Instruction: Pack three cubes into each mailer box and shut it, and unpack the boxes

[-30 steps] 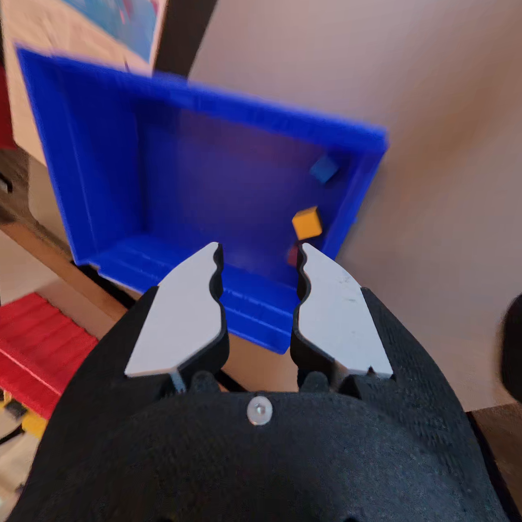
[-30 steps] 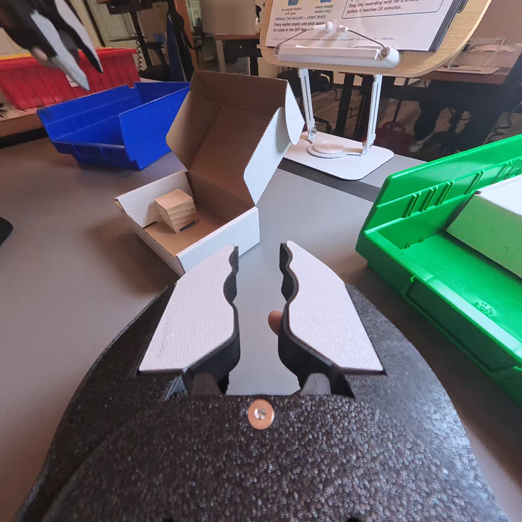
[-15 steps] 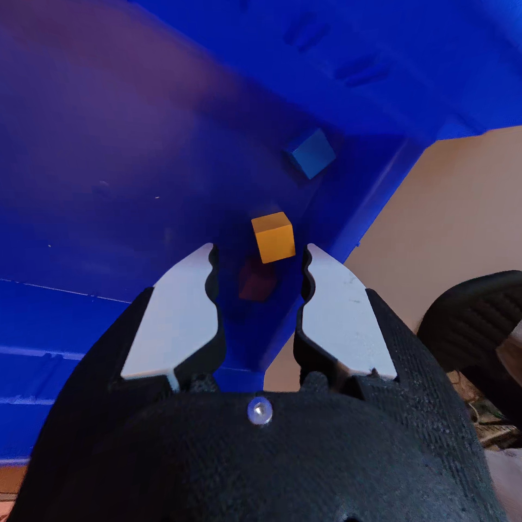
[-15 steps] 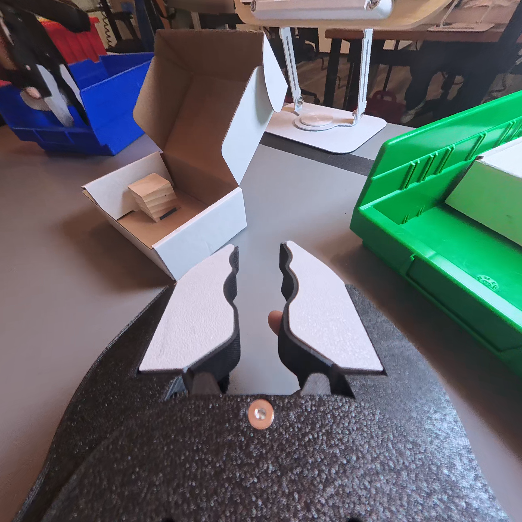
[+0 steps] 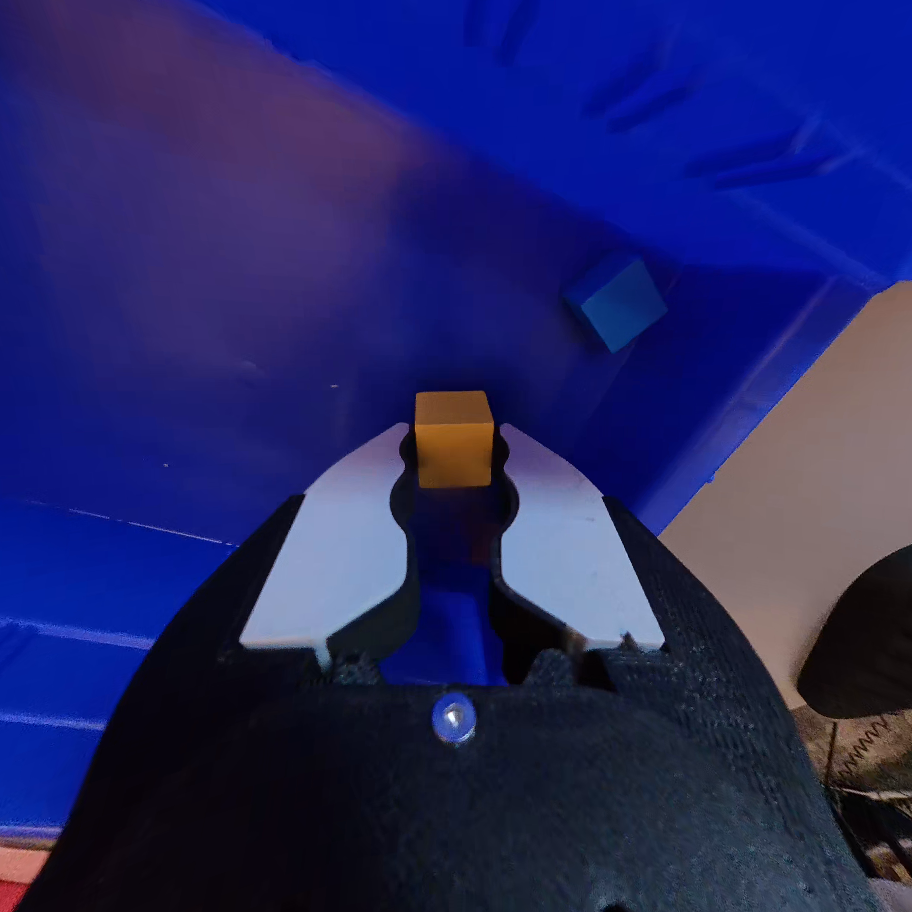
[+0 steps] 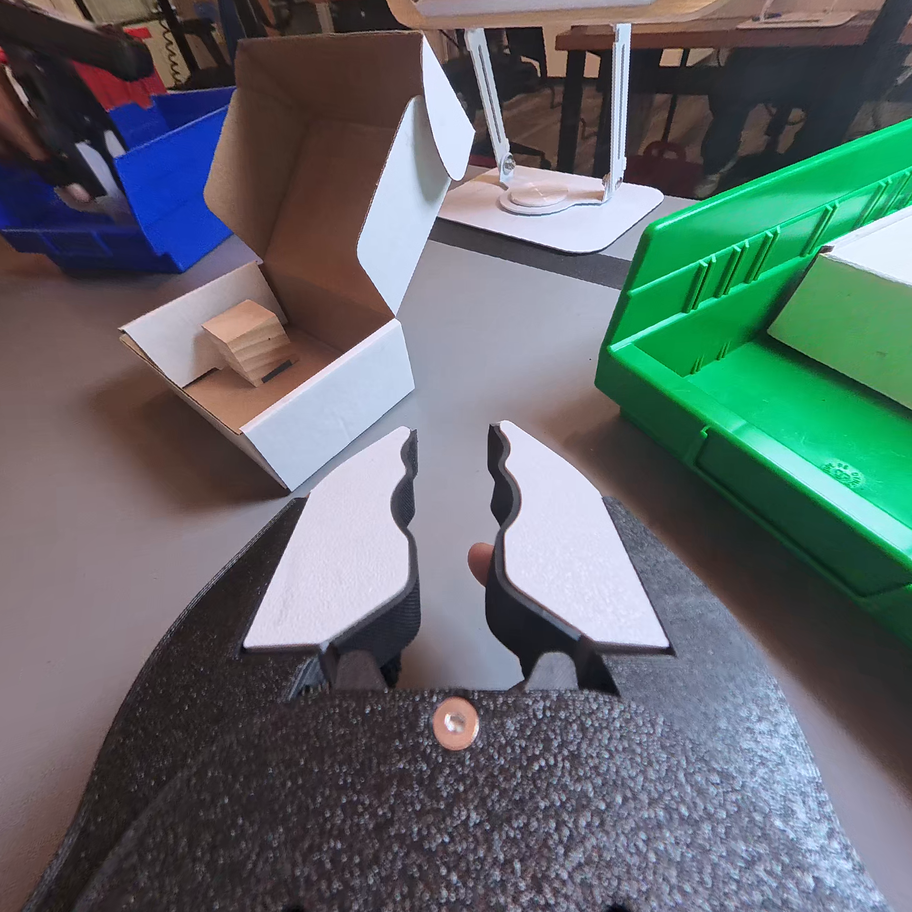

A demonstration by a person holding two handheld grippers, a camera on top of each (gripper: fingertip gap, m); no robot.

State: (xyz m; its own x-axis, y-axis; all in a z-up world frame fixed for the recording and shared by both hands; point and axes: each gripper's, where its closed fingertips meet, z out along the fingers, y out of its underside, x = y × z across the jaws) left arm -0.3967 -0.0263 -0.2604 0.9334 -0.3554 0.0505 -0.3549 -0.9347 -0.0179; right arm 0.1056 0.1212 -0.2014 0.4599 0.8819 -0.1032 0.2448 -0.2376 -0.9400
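While half a second ago the orange cube (image 5: 453, 439) sat ahead of the tips, we are now seeing the left gripper (image 5: 454, 444) clenching it inside the blue bin (image 5: 197, 247). The right gripper (image 6: 451, 444) is hanging released, mailer box (image 6: 325, 424) ahead-left, one wooden cube (image 6: 247, 340) packed.

Left gripper (image 5: 454, 434) pinches orange cube (image 5: 453, 439); blue bin (image 5: 247, 247) beneath.

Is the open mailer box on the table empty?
No: the open mailer box holds a pale wooden block on its floor.
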